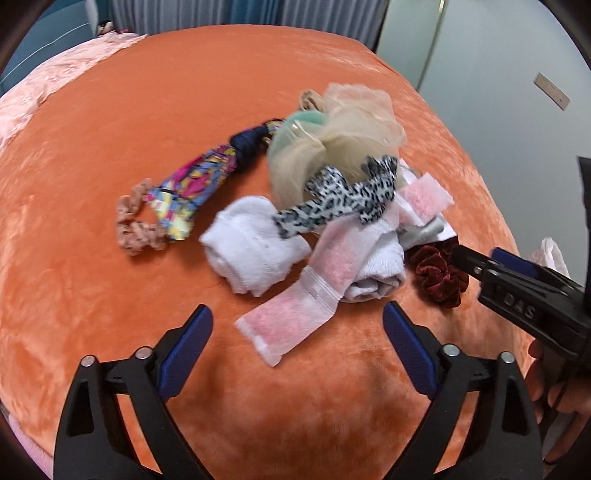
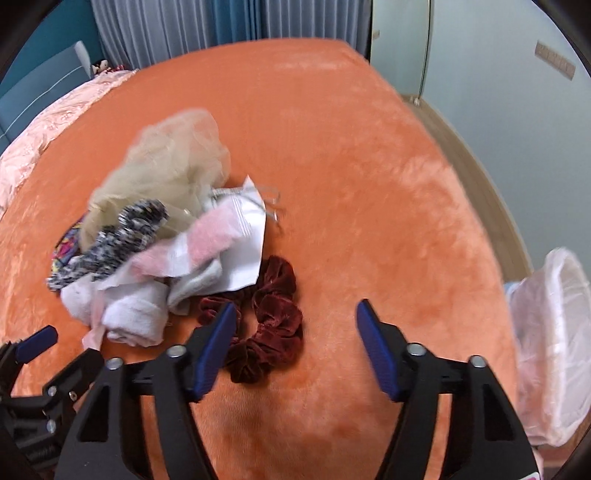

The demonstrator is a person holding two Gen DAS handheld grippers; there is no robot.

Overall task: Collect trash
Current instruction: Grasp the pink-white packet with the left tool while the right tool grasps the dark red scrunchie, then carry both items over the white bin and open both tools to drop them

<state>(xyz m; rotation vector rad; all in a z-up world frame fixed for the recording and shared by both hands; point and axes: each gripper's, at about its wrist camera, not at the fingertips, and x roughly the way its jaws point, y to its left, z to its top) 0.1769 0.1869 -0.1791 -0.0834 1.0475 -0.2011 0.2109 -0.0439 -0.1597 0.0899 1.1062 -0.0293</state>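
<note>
Blanket of plush orange velvet covers the whole bed, its nap catching light in pale patches; a pink quilted cover lies along its far left edge, with grey-blue curtains and a pale wall behind. Off the blanket's right edge stands a bin lined with a thin translucent white bag, crinkled and glossy.

Near the blanket's middle sits a loose pile. At its back is a puff of beige mesh netting, gauzy and crumpled, against a pale green plastic cup. Left of the netting lies a folded, brightly patterned umbrella with a navy end, and beside that a peach ruffled scrunchie. In front of the netting a leopard-print strip of cloth drapes over white terry towels and pink-and-white flat packets, soft and rectangular. A white foil-edged wrapper pokes out on the pile's right. A dark red velvet scrunchie, deeply gathered, rests on the blanket at the pile's right front corner.

The left gripper hangs with its blue-padded jaws spread wide and empty, the pink packet's near end between the tips without contact. The right gripper is roughly half spread and holds nothing; the red scrunchie lies between its tips, untouched
</note>
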